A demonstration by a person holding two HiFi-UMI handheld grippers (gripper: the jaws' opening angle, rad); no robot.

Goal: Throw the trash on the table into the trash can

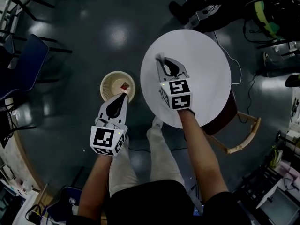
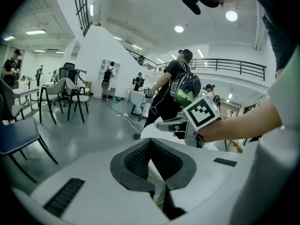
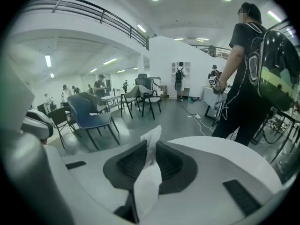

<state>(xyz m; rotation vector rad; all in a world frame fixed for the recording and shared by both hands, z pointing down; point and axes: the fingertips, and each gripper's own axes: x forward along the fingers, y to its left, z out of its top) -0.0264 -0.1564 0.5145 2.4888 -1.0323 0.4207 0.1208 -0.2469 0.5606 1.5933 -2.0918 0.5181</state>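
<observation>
Your right tongs [image 3: 149, 146] clamp a white tissue [image 3: 148, 184], which sticks out past their tips above the counter [image 1: 206, 64]. Your left tongs [image 2: 151, 142] are clenched on nothing, with the bin [image 1: 108, 82] just under their tips.

Loads of room on the white table [image 1: 206, 55], nothing near the right gripper [image 1: 161, 58]. At the table's 9 o'clock, the trash can [image 1: 108, 81] is open on top, with only the left gripper [image 1: 124, 95] over its 5 o'clock rim. A standing person [image 1: 197, 6] crowds 12 to 1 o'clock, a wooden chair [image 1: 243, 135] sits at 4, and the wearer's legs [image 1: 157, 149] at 6.
</observation>
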